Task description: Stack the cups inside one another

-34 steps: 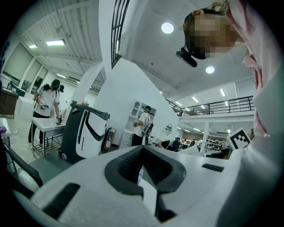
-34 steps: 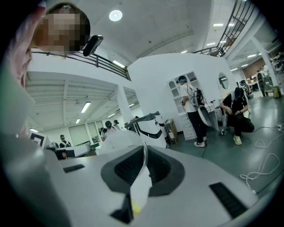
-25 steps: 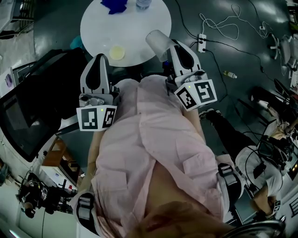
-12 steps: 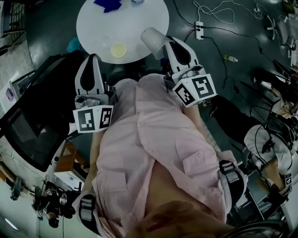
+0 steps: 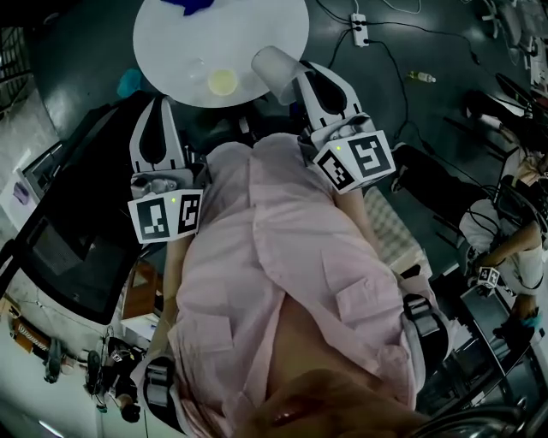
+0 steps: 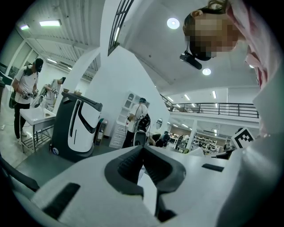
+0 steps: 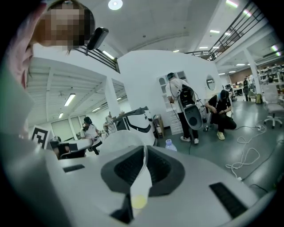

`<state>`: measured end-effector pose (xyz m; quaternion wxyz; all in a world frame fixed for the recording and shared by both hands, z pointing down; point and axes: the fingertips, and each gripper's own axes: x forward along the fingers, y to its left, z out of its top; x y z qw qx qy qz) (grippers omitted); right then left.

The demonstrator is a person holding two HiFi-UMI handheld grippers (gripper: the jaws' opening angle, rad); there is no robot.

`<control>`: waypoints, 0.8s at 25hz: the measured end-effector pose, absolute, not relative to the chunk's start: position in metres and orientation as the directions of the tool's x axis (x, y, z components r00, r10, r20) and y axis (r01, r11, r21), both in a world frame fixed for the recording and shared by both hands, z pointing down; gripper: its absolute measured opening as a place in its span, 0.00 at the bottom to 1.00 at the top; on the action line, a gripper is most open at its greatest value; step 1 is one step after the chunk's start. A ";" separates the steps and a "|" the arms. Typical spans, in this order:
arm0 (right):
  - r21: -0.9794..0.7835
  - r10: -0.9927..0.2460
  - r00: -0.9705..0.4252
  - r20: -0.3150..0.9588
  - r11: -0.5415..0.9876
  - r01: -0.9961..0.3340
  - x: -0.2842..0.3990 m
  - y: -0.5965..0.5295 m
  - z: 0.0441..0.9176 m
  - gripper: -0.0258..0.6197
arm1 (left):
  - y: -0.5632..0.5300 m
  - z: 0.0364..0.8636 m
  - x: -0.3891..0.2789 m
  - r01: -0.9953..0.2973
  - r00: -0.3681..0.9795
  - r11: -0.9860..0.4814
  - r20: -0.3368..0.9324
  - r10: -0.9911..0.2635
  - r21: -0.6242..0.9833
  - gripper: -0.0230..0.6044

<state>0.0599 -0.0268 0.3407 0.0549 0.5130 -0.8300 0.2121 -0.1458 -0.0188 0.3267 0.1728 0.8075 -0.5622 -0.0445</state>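
Round white table (image 5: 257,34): one; it carries the work and sits ahead of the person, so both tools come in over its near edge.

Grippers: two.
- right gripper (image 7: 144,155): jaws closed on the thin wall of a translucent cup (image 5: 272,62); cup held clear of the table over the near-right edge, tilted. Pinching one wall probably leaves the cup body free to drop into another cup; which end leads, cannot tell.
- left gripper (image 6: 142,150): jaws closed together, nothing between them; it hangs short of the table's near-left edge. Probably held in reserve to steady the receiving cup.

Blue item (image 5: 190,4): one; at the far edge, cut off by the frame, well apart from the cups, so likely no part of the stacking.

Cups, counted:
- one in the right gripper, as above;
- one yellowish cup (image 5: 223,82) standing on the table just inside the near edge, mouth up, near the held cup; likely the receiver;
- a faint ring (image 5: 195,70) just beside the yellowish cup may be a third, clear cup; cannot tell.

So two sure, maybe three; none nested yet.

Small bottle (image 7: 171,144): one; shows only in the right gripper view, beyond the jaws; its spot on the table is not readable.
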 end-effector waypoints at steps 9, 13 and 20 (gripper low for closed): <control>-0.286 -0.825 -0.451 0.339 0.366 -0.885 0.050 -0.028 0.351 0.10 | -0.022 0.328 -0.159 -0.895 0.369 -0.315 0.126 -0.921 0.317 0.06; -0.284 -0.825 -0.448 0.345 0.363 -0.887 0.052 -0.031 0.351 0.10 | -0.022 0.327 -0.160 -0.897 0.362 -0.307 0.128 -0.923 0.318 0.06; -0.287 -0.808 -0.457 0.373 0.368 -0.885 0.063 -0.037 0.352 0.10 | -0.026 0.325 -0.150 -0.891 0.375 -0.321 0.124 -0.918 0.321 0.06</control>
